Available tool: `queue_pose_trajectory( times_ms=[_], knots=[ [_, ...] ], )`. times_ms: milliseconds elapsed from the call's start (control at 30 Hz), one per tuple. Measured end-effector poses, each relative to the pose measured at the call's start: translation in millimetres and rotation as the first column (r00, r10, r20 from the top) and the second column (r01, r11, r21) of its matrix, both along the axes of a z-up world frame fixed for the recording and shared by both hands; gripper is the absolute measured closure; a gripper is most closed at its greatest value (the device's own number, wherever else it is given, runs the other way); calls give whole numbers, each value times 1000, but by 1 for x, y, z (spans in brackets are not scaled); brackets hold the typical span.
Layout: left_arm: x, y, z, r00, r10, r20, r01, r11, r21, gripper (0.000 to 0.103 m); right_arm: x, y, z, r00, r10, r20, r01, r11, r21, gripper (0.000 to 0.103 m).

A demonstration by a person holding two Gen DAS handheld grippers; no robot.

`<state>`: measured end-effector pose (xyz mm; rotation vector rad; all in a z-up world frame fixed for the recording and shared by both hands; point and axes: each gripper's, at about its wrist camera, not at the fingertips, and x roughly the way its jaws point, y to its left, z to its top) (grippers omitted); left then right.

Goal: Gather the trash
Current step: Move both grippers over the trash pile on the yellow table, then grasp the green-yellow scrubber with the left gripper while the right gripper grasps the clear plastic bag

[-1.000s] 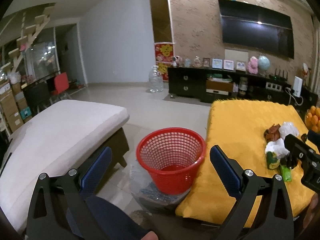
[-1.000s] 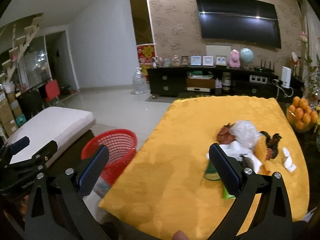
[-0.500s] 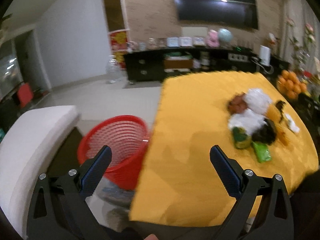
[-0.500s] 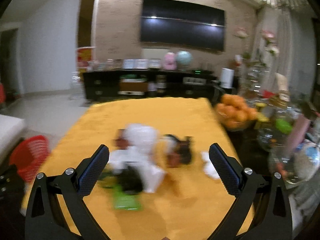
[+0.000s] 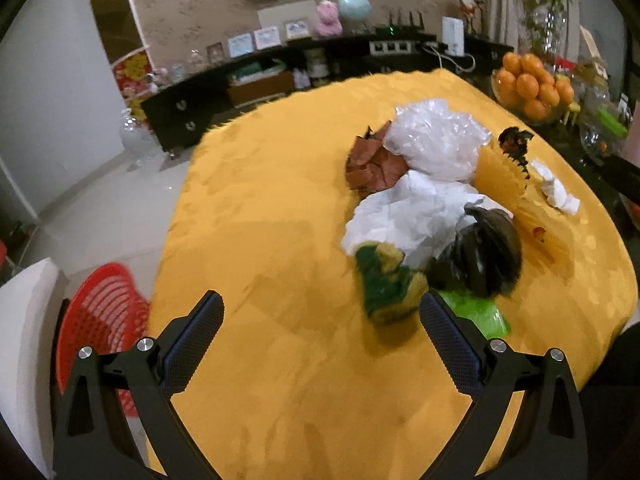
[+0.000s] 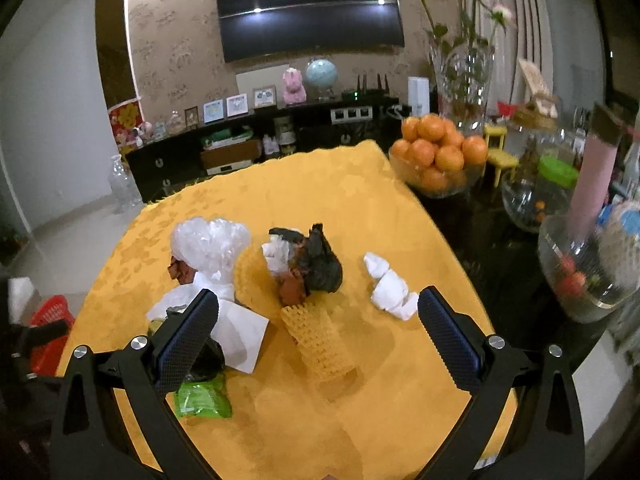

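So, nothing collected as far as I can see: both tongs are empty and all the litter lies on the yellow-covered bench (image 6: 360, 184).

Left tongs (image 5: 322, 334): spread wide, nothing between the jaws, hovering above the near part of the bench and aimed at the pile. Right tongs (image 6: 318, 330): likewise wide and empty, held above the bench, looking down on the litter from its right side.

Nearest in the right view: green wrapper (image 6: 202, 396), just under the left finger. Beside it a dark plastic bag (image 5: 482, 258) and a green-and-yellow packet (image 5: 386, 282), touching each other in the left view. Yellow foam net sleeve (image 6: 318, 340) lies between the right tongs' jaws in the picture, though below them, not gripped. Next out: sheet of white paper (image 5: 412, 216), a dark crumpled lump with brown and white scraps (image 6: 308, 266), and a white tissue wad (image 6: 390, 288) apart on the right. Farther: clear plastic bag (image 6: 210, 242) over brown crumpled paper (image 5: 372, 160).

Red basket (image 5: 100, 320) stands on the floor off the bench's left edge, well apart from the pile. Its inside is not visible, so I cannot tell whether it holds anything.

Judgement: task at its start; every piece is left to lift and carry to the basket. Bowl of oranges (image 6: 438, 160) past the cloth's far right edge is not trash.
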<state>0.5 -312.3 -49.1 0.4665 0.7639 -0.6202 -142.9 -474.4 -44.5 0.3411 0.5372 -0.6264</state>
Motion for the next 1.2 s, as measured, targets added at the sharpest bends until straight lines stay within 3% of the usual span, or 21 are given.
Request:
queue_pose_trajectory(
  times_ms=[200,267,367,500,667,867,1033,1200],
  knots=[
    [23,-21,-19,995,-13,-104,12,1000,-10,9,3,-8,-6,1000,-4,5,4,999,40,6],
    [29,-28,-29,988,-22,-150,22,1000,-2,15,4,-11,-9,1000,-5,2,5,998,60,6],
    [37,-30,-40,971,-37,-237,32,999,-28,30,5,-14,-12,1000,-7,0,7,996,84,6],
    [34,-25,-38,953,-77,-292,52,994,-94,64,6,-19,-17,1000,-11,-2,11,994,107,6],
    [28,-11,-29,956,-94,-279,58,989,-133,72,9,-21,-22,1000,7,15,-9,986,167,6],
    [32,26,-8,968,-58,-245,12,983,-183,72,15,-8,-16,998,53,43,-58,991,124,6],
    [38,69,21,995,13,-101,-31,984,-176,72,35,7,-1,990,131,59,-135,989,65,6],
    [58,109,46,994,110,3,-107,971,-214,72,78,17,16,975,220,42,-219,976,-7,6]
  ],
)
